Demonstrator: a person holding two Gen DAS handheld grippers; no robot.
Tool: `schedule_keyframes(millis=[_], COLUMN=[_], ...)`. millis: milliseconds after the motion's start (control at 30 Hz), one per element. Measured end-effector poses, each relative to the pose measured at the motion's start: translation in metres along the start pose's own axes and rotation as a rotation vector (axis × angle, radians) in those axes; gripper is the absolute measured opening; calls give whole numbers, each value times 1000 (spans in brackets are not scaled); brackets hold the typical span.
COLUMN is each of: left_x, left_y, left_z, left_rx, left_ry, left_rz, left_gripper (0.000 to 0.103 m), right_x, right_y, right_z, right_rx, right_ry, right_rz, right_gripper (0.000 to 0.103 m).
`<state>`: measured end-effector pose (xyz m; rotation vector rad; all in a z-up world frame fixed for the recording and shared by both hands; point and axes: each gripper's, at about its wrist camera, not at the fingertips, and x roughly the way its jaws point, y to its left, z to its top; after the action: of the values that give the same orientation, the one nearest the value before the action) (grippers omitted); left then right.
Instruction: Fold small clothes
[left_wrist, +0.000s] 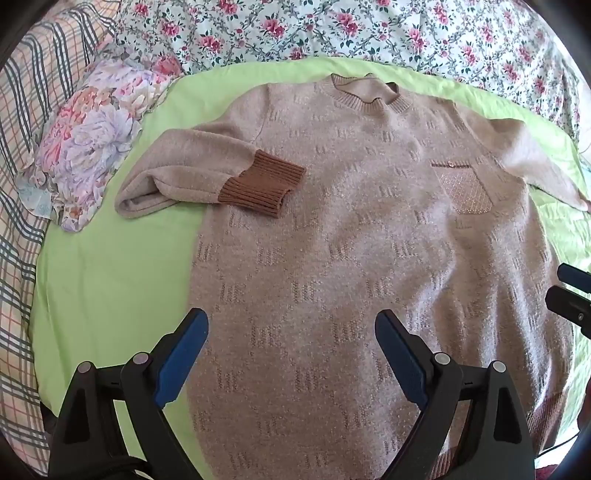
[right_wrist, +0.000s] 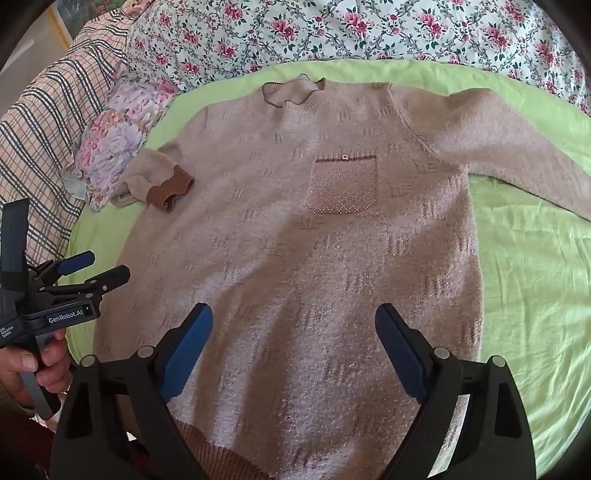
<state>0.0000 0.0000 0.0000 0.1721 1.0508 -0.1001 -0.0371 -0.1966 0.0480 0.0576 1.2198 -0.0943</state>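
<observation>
A beige knit sweater (left_wrist: 351, 229) lies flat, front up, on a light green sheet (left_wrist: 110, 280); it also shows in the right wrist view (right_wrist: 295, 251). Its left sleeve is folded inward, the brown ribbed cuff (left_wrist: 262, 184) resting on the chest. The other sleeve (right_wrist: 517, 147) stretches out to the right. A sparkly chest pocket (right_wrist: 343, 184) faces up. My left gripper (left_wrist: 291, 321) is open above the lower body of the sweater, holding nothing. My right gripper (right_wrist: 293, 314) is open above the lower body near the brown hem (right_wrist: 221, 454), holding nothing.
A floral pillow (left_wrist: 92, 136) lies at the left of the sweater. A plaid blanket (left_wrist: 22, 184) runs along the left edge. A flowered quilt (right_wrist: 332, 33) lies behind. The left gripper and the hand holding it show in the right wrist view (right_wrist: 88, 269).
</observation>
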Motion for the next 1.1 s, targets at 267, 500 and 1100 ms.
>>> schedule_keyframes(millis=[267, 500, 1100], left_x=[1, -1, -4], left_y=[-1, 0, -1], left_z=[5, 2, 1], left_rx=[-4, -1, 0], left_ry=[-1, -5, -4], left_rz=[-3, 4, -38], left_gripper=[93, 93, 93], right_x=[3, 3, 1], right_y=[0, -6, -4], right_z=[1, -4, 0], right_rx=[3, 1, -3], right_ry=[8, 2, -46], right_rz=[5, 4, 33], right_gripper=[90, 90, 90])
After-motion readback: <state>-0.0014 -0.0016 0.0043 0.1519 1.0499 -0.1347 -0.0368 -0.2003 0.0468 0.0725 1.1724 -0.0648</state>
